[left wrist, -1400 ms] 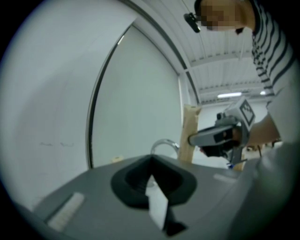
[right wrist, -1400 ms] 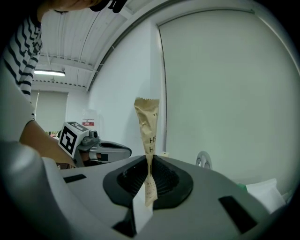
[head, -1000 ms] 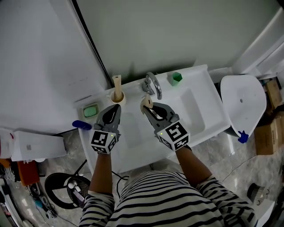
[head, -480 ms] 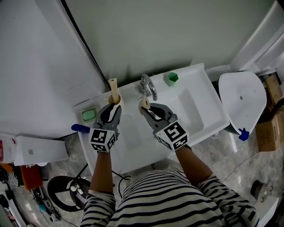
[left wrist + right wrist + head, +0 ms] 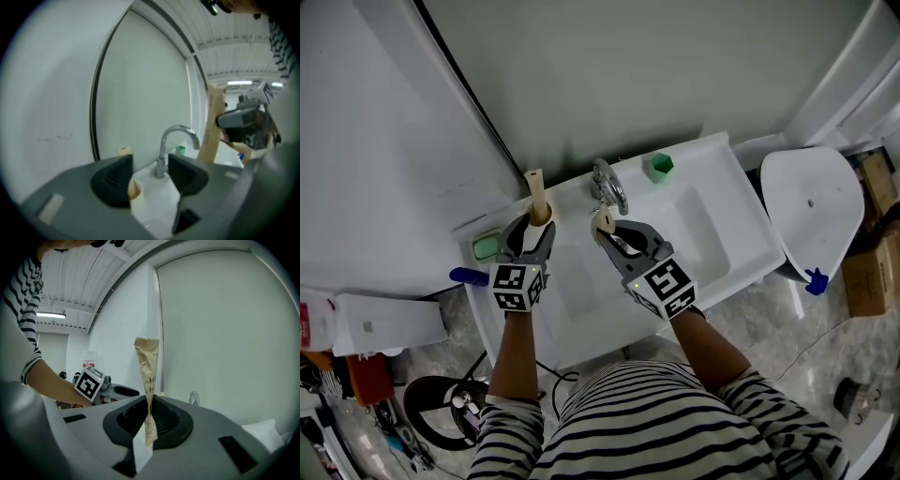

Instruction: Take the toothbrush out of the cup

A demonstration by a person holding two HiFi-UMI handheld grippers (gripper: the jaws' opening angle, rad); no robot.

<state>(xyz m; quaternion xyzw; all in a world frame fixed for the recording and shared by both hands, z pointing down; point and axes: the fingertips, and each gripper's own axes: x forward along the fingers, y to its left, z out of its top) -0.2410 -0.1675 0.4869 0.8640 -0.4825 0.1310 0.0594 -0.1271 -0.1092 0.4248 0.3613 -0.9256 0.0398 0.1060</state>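
Your left tool [image 5: 150, 179] has just been opening and its jaws stand wide. The cup [image 5: 134, 189] sits in the gap, unpinched. The toothbrush [image 5: 535, 187] stands upright in it at twelve o'clock, nearest this hand. Your right tool [image 5: 149, 420] is clamped on a paper-wrapped brush [image 5: 147, 366].

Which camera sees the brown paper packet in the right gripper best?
The right gripper view: the packet stands in the middle, close up, pinched in the right gripper's shut jaws. The head view shows only the packet's small top end. The left gripper view shows it from the side, as a tan strip at the right.
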